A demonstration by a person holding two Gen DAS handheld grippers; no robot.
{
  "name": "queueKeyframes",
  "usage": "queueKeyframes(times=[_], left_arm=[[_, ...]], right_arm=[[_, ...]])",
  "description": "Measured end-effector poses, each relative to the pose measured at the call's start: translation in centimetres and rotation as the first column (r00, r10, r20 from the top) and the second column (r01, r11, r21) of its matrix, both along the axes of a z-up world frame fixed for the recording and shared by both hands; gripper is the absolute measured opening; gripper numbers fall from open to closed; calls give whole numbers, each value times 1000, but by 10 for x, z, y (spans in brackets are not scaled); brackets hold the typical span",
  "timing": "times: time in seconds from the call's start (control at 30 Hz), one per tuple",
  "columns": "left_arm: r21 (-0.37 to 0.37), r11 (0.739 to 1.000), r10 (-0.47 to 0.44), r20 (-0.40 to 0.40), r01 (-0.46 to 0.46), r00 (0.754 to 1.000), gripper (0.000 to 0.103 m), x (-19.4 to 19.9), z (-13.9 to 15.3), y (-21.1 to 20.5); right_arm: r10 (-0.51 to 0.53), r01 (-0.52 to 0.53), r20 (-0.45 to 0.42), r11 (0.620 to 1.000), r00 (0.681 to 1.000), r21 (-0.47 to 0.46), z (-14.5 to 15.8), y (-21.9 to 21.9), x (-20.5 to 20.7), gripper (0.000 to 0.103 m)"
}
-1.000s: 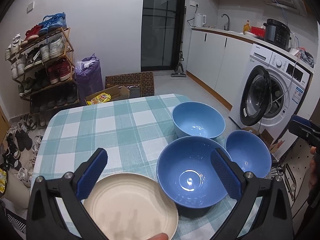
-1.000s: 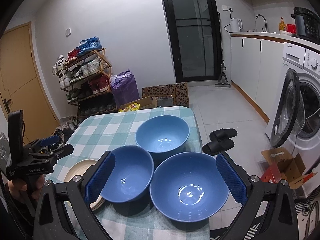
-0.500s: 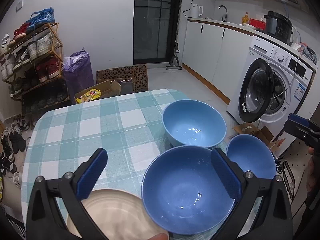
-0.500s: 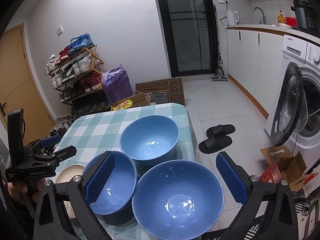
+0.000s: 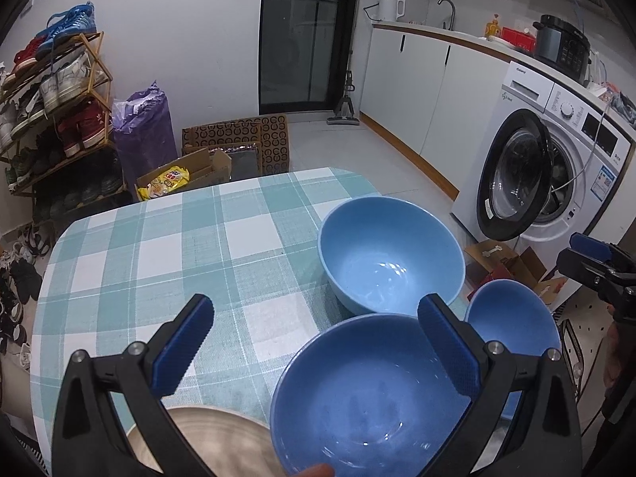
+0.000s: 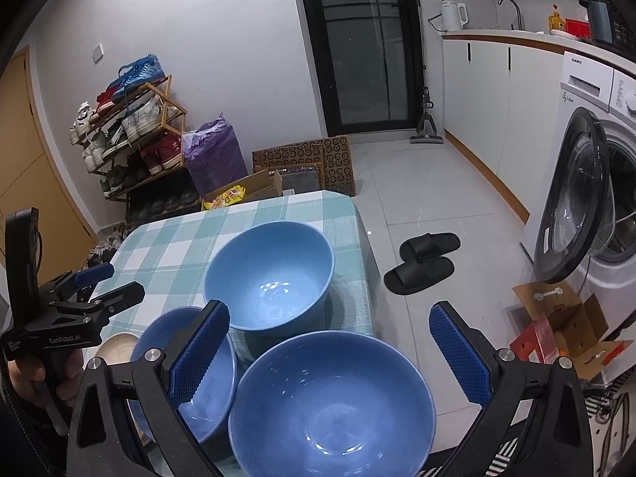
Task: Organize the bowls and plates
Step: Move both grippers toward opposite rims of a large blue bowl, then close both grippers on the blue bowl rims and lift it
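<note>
Cream plate point(image 5: 206, 443): on the checked worktop point(image 5: 167, 246), just left of the near bowl, partly under the left claw.
Left claw point(image 5: 314, 344): released, hovering spread wide, nothing between its pads.
Near bowl point(image 5: 373, 393): the landmark, mid-blue, upright.
Far bowl point(image 5: 391, 254): paler, just behind it.
Right bowl point(image 5: 512, 318): just right of it, at the worktop's edge.
Right claw point(image 6: 328, 349): released, hovering above the right bowl.

We see a tablecloth point(image 5: 167, 246) in teal and white checks. At its 3 o'clock side a light blue bowl point(image 5: 391, 254) stands, and two darker blue bowls point(image 6: 332, 401) point(image 6: 198, 365) at 5 o'clock. The plate point(image 5: 214, 437) is cream. Both grippers point(image 5: 314, 346) point(image 6: 328, 349) are black, with blue pads point(image 5: 183, 342).
</note>
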State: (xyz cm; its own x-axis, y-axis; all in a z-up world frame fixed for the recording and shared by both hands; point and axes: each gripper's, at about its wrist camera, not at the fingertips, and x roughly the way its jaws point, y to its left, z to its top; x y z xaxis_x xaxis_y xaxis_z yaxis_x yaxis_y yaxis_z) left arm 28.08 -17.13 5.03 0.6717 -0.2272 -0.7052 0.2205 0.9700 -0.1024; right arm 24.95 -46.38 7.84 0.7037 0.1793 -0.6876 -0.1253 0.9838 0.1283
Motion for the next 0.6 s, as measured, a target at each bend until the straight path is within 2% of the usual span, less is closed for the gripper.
queueKeyframes(times=[0.6], left_arm=[[10, 1000, -4, -56, 4, 998, 103, 35, -19, -11]], right_arm=[[3, -4, -64, 1000, 998, -13, -29, 6, 40, 102]])
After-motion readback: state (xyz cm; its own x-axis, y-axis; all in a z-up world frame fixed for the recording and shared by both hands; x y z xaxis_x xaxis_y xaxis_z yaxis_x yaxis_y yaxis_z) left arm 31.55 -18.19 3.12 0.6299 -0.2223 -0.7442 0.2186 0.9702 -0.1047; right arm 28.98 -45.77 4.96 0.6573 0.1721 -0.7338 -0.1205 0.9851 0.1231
